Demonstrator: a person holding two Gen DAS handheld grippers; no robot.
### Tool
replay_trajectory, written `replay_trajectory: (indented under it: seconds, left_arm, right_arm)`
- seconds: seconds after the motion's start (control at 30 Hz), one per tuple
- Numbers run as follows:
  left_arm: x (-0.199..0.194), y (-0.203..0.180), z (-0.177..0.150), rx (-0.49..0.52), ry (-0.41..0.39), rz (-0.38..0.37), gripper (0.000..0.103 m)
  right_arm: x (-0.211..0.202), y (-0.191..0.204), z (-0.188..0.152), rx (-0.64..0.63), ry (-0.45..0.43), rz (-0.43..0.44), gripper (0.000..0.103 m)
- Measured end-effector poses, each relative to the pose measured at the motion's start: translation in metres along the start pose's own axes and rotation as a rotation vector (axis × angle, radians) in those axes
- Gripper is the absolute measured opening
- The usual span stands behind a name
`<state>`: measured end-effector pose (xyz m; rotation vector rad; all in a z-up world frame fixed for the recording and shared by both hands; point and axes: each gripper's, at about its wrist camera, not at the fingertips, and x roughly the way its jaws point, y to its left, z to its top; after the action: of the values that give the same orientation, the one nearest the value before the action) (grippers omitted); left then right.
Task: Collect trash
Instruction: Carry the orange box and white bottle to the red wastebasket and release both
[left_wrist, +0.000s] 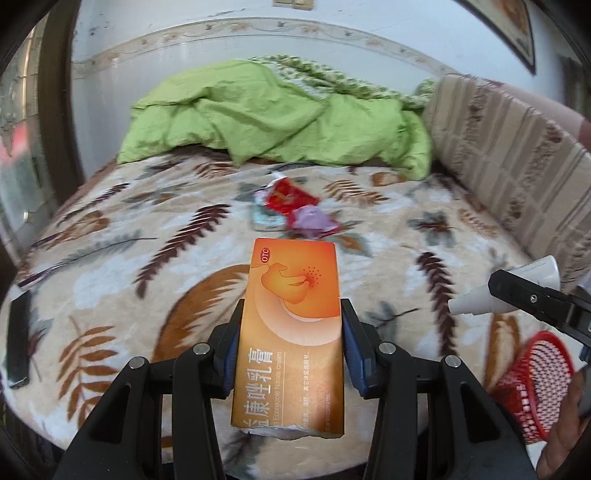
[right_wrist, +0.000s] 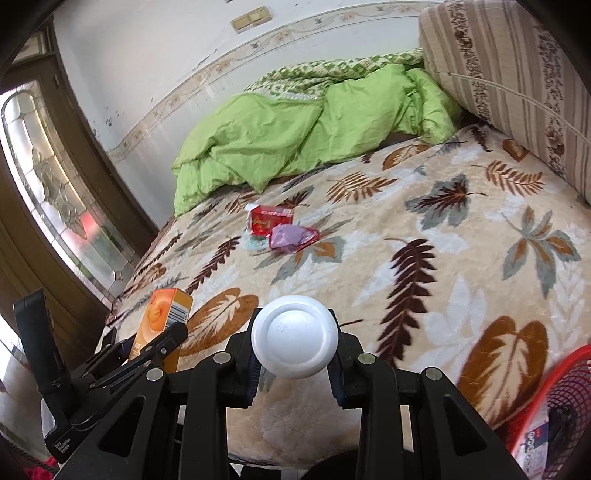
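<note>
My left gripper (left_wrist: 291, 332) is shut on an orange medicine carton (left_wrist: 291, 328), which stands lengthwise between the blue pads above the leaf-patterned bed blanket (left_wrist: 147, 229). From the right wrist the same carton (right_wrist: 162, 317) shows at lower left. My right gripper (right_wrist: 295, 347) is shut on a white plastic bottle (right_wrist: 294, 336), its round end facing the camera; in the left wrist view that bottle (left_wrist: 480, 299) pokes out at the right edge. Red and purple wrappers (left_wrist: 299, 206) lie in a small heap mid-bed, wrappers (right_wrist: 280, 229) ahead of both grippers. A red mesh basket (left_wrist: 532, 384) sits at lower right, basket (right_wrist: 554, 406) with some packaging inside.
A crumpled green quilt (left_wrist: 273, 118) lies at the far end of the bed. A striped cushioned backrest (left_wrist: 509, 147) runs along the right side. A dark flat object (left_wrist: 18, 343) rests on the blanket's left edge. A glass-panelled door (right_wrist: 55, 177) stands to the left.
</note>
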<state>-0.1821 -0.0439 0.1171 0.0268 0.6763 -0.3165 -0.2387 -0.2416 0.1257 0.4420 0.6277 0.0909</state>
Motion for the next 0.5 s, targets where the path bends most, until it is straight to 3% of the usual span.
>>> replay_trajectory:
  seconds: [0.27, 0.5]
  left_arm:
    - [-0.005, -0.039, 0.011, 0.066, 0.011, -0.135, 0.045]
    - [-0.011, -0.125, 0.011, 0.205, 0.045, -0.326, 0.045]
  right_arm:
    - [-0.055, -0.048, -0.002, 0.076, -0.045, -0.080, 0.032]
    - [-0.124, -0.113, -0.018, 0.168, -0.060, -0.247, 0.032]
